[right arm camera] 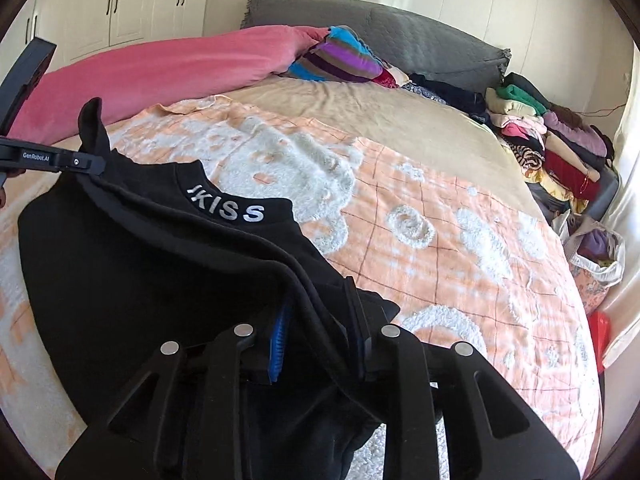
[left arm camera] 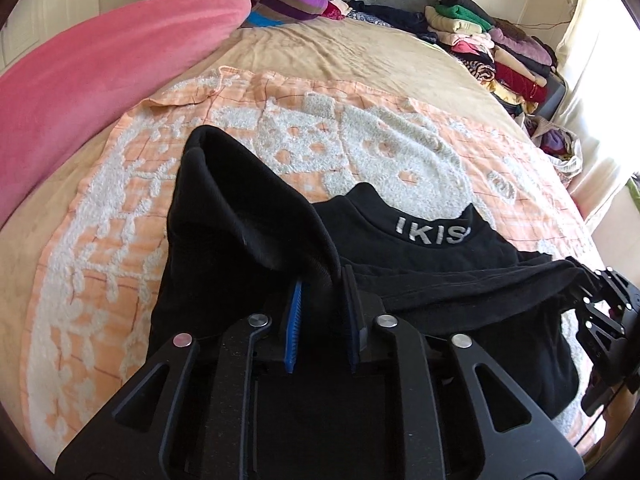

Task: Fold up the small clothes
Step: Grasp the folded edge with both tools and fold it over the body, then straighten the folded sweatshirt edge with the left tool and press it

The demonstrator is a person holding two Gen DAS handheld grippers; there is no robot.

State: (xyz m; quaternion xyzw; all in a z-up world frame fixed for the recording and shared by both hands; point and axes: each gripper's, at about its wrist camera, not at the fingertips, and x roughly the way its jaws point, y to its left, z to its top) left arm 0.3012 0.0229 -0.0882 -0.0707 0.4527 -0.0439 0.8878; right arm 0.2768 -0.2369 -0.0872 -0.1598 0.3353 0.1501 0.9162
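Note:
A black top (left arm camera: 432,264) with white "KISS" lettering on its collar (right arm camera: 228,208) lies on an orange and white patterned blanket (left arm camera: 360,140) on the bed. In the left wrist view, my left gripper (left arm camera: 323,280) is shut on a raised fold of its left side, with a sleeve standing up beyond the blue pads (left arm camera: 294,320). In the right wrist view, my right gripper (right arm camera: 318,296) is shut on a thick bunch of the top's right edge. Each gripper shows in the other's view: the right gripper (left arm camera: 596,284) at the right, the left gripper (right arm camera: 92,166) at the far left.
A pink duvet (left arm camera: 100,72) runs along the bed's left side, with a striped pillow (right arm camera: 340,60) by the grey headboard (right arm camera: 420,36). Stacks of folded clothes (left arm camera: 500,44) line the far right edge. A bag of clothes (right arm camera: 596,252) sits beside the bed. Beige sheet (left arm camera: 340,56) lies beyond the blanket.

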